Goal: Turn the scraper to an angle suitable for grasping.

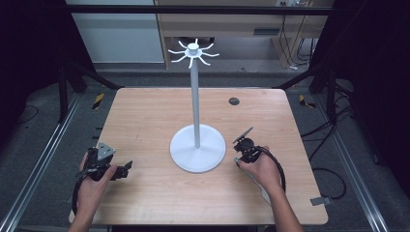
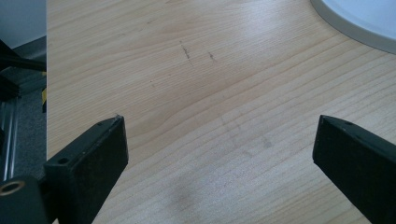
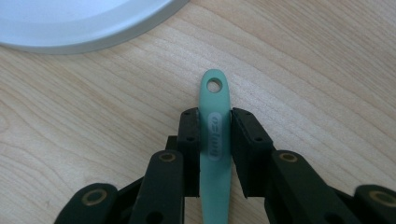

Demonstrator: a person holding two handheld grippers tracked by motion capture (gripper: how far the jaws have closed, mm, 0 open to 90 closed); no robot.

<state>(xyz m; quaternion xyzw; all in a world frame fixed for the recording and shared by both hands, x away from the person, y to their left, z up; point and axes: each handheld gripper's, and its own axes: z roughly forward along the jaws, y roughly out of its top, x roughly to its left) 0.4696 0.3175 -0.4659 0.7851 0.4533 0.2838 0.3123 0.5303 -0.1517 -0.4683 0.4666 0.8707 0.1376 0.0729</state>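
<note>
Right gripper view has the good stuff: the right gripper (image 3: 215,123) has its fingers (image 3: 190,135) closed in on both sides of a mint-green handle (image 3: 215,107) with a hanging hole at its tip, lying flat on the wooden table (image 3: 327,70), just short of the white stand's round base (image 3: 84,23). From above, the stand (image 1: 195,96) sits mid-table with hooks at the top, right gripper beside its base. Over at the near left corner, the left gripper (image 2: 215,140) has fingers spread wide, nothing between them, just bare wood.
</note>
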